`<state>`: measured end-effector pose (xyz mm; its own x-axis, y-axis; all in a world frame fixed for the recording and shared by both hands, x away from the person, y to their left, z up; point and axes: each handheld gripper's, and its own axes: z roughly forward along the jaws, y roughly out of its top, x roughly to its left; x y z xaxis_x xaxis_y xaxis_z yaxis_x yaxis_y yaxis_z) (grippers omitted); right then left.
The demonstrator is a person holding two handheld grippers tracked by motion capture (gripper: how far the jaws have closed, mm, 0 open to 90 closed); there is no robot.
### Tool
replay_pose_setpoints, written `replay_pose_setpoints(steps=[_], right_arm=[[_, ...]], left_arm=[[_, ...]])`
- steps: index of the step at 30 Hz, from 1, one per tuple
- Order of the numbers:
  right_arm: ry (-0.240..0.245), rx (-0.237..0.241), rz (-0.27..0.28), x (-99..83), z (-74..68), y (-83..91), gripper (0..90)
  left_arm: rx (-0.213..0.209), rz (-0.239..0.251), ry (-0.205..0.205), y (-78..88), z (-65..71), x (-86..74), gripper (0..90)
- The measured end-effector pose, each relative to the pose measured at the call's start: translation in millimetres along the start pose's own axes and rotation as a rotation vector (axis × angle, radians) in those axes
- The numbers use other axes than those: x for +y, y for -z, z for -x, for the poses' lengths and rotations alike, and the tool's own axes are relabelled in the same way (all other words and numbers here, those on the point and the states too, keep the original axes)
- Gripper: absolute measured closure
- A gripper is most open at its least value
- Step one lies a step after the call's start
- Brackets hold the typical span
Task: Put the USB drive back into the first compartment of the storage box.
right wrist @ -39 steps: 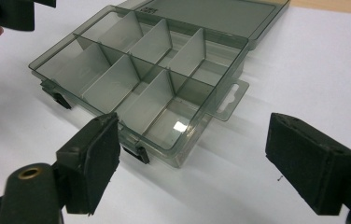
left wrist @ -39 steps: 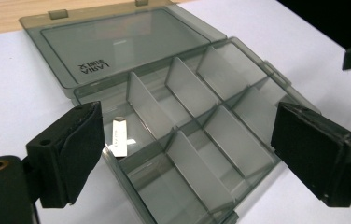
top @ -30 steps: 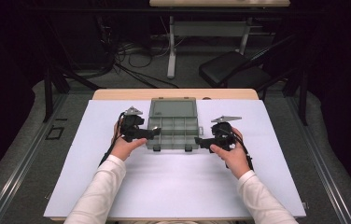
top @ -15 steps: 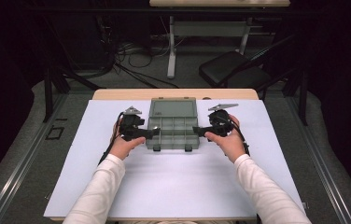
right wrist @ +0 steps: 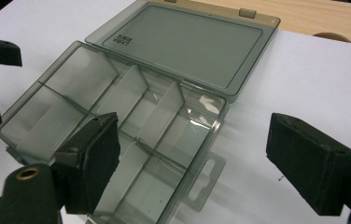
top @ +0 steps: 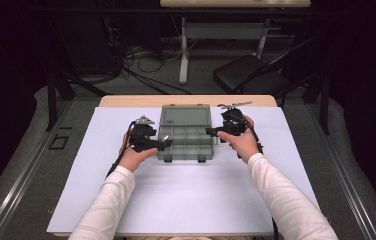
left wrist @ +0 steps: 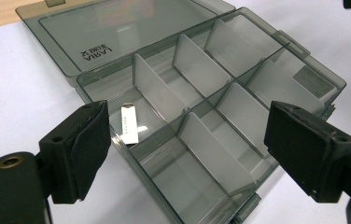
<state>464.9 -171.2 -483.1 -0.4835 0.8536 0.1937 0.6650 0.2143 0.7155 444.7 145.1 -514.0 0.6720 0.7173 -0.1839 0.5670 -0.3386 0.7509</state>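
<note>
The left gripper (top: 162, 143) is held at the left edge of the open plastic box (top: 186, 141), which lies lid back at the far middle of the worktop (top: 101, 190). Its jaws have just been closing a little but are kept wide, with nothing pressed between them; a small metal piece (left wrist: 129, 123) is seen in a compartment just ahead. The right gripper (top: 212, 132), compared with a second ago, is now lifted and carried toward the box's far right side, jaws wide and empty. A steadying of the box or a pick from it is judged to be under preparation.
</note>
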Motion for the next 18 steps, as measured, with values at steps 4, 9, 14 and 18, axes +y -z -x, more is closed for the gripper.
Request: replay_pose_setpoints(steps=[4,9,14,18], right_arm=[[0.009,-0.007,-0.014,9.2,-0.5,-4.8,18.0],[0.005,-0.013,-0.022,23.1,1.8,-11.1,18.8],[0.013,-0.025,-0.038,29.5,2.1,-15.2,20.3],[0.015,-0.038,-0.042,34.9,1.6,-19.6,20.8]], left_arm=[[0.007,0.002,0.001,0.6,0.1,0.0,14.9],[0.014,0.006,-0.002,-0.1,1.2,-0.5,15.4],[0.019,0.003,-0.009,-0.5,1.3,-0.9,16.0],[0.026,-0.003,-0.01,-1.1,-0.2,-2.3,16.2]])
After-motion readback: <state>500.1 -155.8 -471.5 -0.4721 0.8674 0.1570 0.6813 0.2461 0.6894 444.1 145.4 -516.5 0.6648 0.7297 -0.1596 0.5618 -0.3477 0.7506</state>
